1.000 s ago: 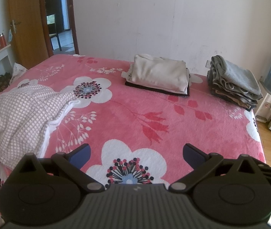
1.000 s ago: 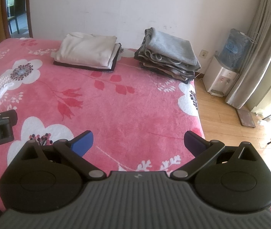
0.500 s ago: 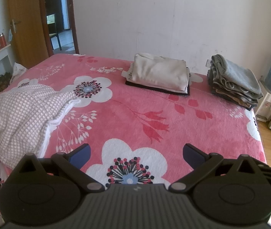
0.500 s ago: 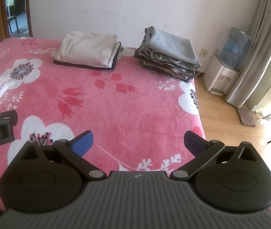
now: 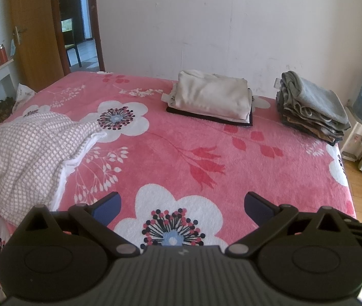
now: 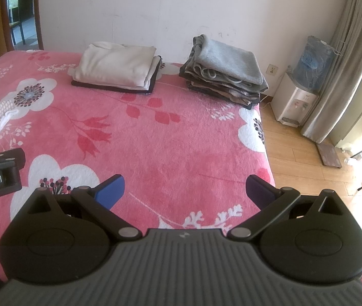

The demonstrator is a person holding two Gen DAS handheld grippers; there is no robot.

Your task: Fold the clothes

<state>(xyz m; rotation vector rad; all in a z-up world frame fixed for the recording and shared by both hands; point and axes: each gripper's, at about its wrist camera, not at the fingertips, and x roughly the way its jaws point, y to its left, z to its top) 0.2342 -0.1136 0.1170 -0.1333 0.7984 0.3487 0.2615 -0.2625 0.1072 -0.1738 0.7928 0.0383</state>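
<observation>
**Both claws spread wide above the bed, nothing gripped**

While both claws hang over the near part of the pink floral bed point(image 5: 181, 153), neither touches any cloth. The left claw point(image 5: 182, 202) is released, its fingers far apart and empty, above a white flower print. The right claw point(image 6: 184, 188) is likewise spread and empty, nearer the bed's right edge. The unfolded checked garment point(image 5: 27, 150) lies crumpled on the left side of the bed, well apart from both claws. Against the far wall sit two finished stacks: a cream folded pile point(image 5: 211, 99) on a dark layer, and a grey folded pile point(image 5: 311, 107) to its right at the bed's corner. A water dispenser point(image 6: 293, 102) stands on the floor beyond
</observation>
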